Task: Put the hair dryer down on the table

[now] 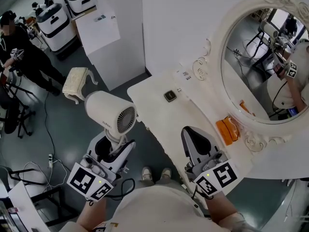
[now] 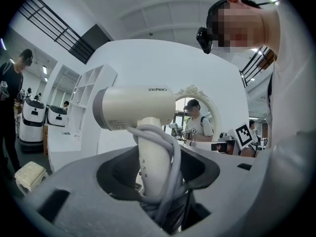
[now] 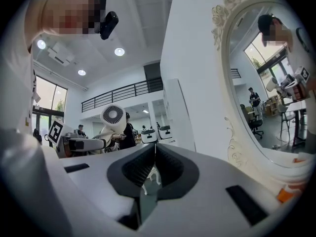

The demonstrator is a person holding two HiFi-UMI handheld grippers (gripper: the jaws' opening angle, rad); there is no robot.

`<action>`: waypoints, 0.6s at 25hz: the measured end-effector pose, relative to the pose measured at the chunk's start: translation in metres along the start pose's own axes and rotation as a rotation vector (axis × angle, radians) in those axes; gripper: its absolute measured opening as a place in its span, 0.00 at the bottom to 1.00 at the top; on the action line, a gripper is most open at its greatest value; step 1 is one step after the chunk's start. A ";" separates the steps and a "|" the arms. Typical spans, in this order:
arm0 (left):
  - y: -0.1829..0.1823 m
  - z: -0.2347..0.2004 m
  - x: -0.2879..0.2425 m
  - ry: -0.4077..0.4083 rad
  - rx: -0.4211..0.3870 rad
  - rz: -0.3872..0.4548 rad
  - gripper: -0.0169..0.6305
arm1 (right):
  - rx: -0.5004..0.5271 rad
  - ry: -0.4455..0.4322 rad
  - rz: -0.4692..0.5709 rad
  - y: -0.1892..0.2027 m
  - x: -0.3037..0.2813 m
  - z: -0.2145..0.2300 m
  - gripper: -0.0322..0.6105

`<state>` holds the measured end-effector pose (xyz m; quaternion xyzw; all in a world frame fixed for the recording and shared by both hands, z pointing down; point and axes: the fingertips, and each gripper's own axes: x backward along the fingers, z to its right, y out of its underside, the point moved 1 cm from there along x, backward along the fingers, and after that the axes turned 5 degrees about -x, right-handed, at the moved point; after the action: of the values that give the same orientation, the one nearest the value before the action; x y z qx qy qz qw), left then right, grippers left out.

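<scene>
Left gripper (image 1: 114, 144): fingers clamped on the handle of cream plastic hair dryer (image 1: 108, 111), beside white tabletop (image 1: 159, 115). Right gripper (image 1: 194, 134): fingers closed, empty.

Count: 1 hair dryer (image 1: 110, 111). 2 grippers: left gripper (image 1: 113, 141), right gripper (image 1: 193, 132). 1 table (image 1: 159, 117), 1 oval mirror (image 1: 260, 57), 1 small dark square item (image 1: 169, 96), 1 cream stool (image 1: 76, 82), 2 white machines (image 1: 52, 21), 1 bystander (image 1: 19, 47). Orange stuff (image 1: 227, 129): count unclear.
</scene>
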<state>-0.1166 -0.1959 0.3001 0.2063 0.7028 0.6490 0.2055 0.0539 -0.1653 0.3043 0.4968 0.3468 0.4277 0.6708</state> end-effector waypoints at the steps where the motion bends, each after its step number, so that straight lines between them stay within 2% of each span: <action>1: 0.002 0.000 -0.001 0.001 0.002 -0.006 0.39 | -0.007 0.000 -0.004 0.002 0.000 0.002 0.08; 8: 0.023 -0.007 -0.018 0.015 0.019 -0.082 0.39 | -0.017 0.026 -0.005 0.003 -0.003 0.019 0.08; 12: 0.030 -0.016 -0.035 0.011 0.012 -0.111 0.39 | 0.082 0.085 0.004 -0.003 -0.018 0.033 0.08; 15: 0.037 -0.020 -0.052 0.035 0.026 -0.124 0.39 | 0.078 0.101 0.012 -0.002 -0.032 0.049 0.08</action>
<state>-0.0839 -0.2389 0.3401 0.1537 0.7261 0.6294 0.2302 0.0851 -0.2130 0.3166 0.5024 0.3939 0.4422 0.6300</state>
